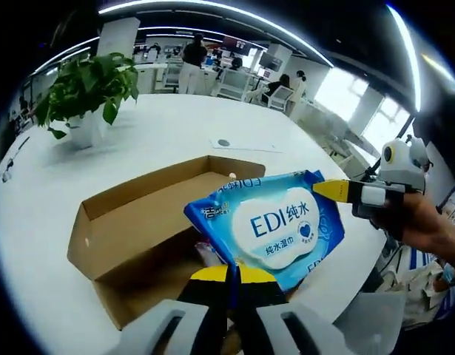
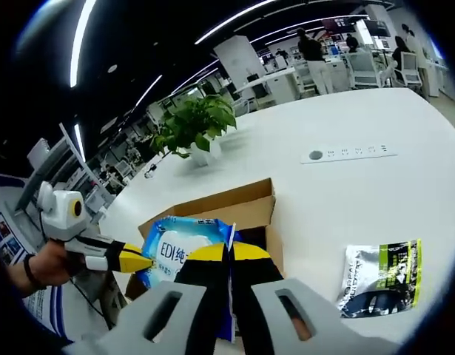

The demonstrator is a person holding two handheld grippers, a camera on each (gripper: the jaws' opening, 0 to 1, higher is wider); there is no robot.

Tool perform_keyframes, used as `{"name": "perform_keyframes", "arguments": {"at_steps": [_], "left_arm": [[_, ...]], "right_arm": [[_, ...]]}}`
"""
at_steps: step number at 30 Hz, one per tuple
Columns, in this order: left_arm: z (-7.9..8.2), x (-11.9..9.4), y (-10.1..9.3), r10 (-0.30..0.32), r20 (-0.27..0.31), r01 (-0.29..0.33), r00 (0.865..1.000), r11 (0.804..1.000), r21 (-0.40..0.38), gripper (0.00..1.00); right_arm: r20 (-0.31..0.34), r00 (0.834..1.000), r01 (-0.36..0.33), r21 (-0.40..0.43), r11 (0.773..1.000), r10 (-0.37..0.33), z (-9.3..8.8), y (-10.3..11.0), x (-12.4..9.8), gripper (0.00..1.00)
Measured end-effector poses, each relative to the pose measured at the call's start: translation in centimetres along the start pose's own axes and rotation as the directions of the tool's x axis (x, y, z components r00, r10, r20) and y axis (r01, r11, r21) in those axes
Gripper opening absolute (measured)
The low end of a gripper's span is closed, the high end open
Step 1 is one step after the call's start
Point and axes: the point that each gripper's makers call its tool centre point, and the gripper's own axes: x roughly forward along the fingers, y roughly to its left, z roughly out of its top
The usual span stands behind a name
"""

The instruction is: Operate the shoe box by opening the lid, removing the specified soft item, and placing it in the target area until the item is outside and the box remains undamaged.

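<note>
- Two grippers meet over one large white table, which bears everything named below; the open shoe box serves as the landmark.
- Shoe box: brown cardboard, open, its long flap lying flat on the table on the side toward the plant. In the right gripper view the box sits just beyond the jaws.
- Potted plant: green leaves in a white pot, standing well beyond the box; it stands behind the box in the right gripper view too.
- Blue wet-wipes pack: the soft item, printed "EDI", held up above the box's near corner, tilted, clear of the table. In the right gripper view the pack hangs at the box's near edge.
- Left gripper: yellow-tipped jaws pressed together on the pack's lower edge, grasping it. From the right gripper view it comes in from the left, its tip touching the pack.
- Right gripper: jaws clenched on the pack's side edge. In the left gripper view it reaches in from the right, a hand behind it.
- Silver-and-yellow foil packet: lying flat on the table, well apart from the box.
- Flat power socket strip: set in the table, beyond the box.
</note>
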Motion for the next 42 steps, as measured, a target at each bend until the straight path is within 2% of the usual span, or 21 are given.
{"name": "perform_keyframes", "arguments": {"at_steps": [9, 16, 27, 34, 42], "left_arm": [[0.3, 1.6, -3.0, -0.042, -0.030, 0.044, 0.999, 0.997, 0.065, 0.01], [0.4, 3.6, -7.1, -0.094, -0.062, 0.101, 0.994, 0.987, 0.126, 0.01], [0.1, 6.3, -12.2, -0.152, -0.114, 0.172, 0.982, 0.966, 0.193, 0.01], [-0.6, 7.9, -14.7, -0.176, -0.150, 0.205, 0.973, 0.955, 0.215, 0.01], [-1.2, 9.4, -16.6, -0.191, -0.185, 0.231, 0.964, 0.945, 0.229, 0.01]], "right_arm": [[0.031, 0.998, 0.052, 0.038, 0.998, -0.054, -0.6, -2.4, -3.1, 0.00], [0.065, 0.991, 0.110, 0.083, 0.990, -0.115, -1.1, -5.5, -6.8, 0.00], [0.097, 0.976, 0.181, 0.149, 0.972, -0.196, -2.4, -9.6, -11.6, 0.00], [0.106, 0.967, 0.208, 0.185, 0.960, -0.230, -3.3, -11.7, -13.6, 0.00], [0.103, 0.960, 0.235, 0.222, 0.946, -0.262, -4.4, -13.9, -15.3, 0.00]]}}
